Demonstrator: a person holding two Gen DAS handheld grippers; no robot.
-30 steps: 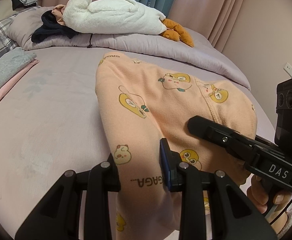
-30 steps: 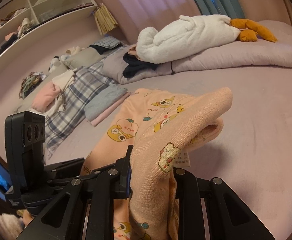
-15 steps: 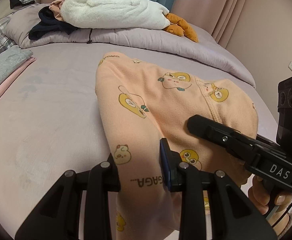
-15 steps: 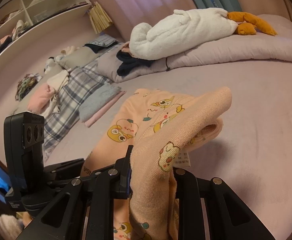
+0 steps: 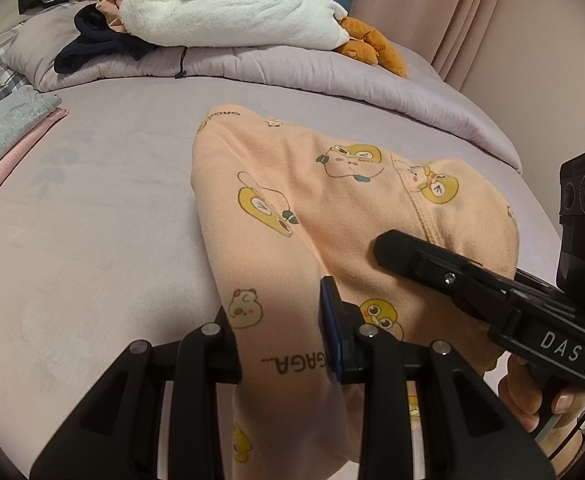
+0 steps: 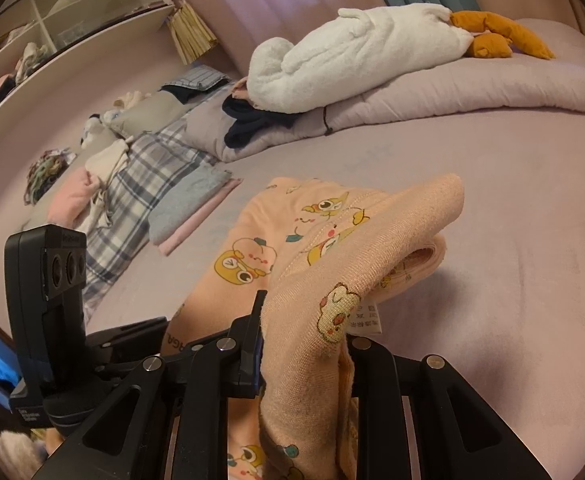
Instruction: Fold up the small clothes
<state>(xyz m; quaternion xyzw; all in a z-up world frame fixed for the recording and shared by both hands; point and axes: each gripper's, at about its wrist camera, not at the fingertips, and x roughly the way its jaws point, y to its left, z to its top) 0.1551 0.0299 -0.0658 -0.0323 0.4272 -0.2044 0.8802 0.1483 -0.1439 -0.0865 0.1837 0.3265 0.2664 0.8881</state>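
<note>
A small peach garment printed with yellow cartoon animals drapes from both grippers down onto the lilac bed. My left gripper is shut on its near edge, beside the printed lettering. My right gripper is shut on a bunched fold of the same garment, with a white care label hanging by its right finger. The right gripper also shows from the side in the left wrist view, and a person's fingers hold its handle. The garment's far end lies on the sheet.
A white plush toy with orange feet lies on a rolled lilac duvet at the back, with dark clothing beside it. Folded grey and pink clothes and a plaid pillow sit at the left. Shelves line the far wall.
Both grippers sank a little and moved forward over the bed with the garment still clamped; the plush toy and duvet appear nearer.
</note>
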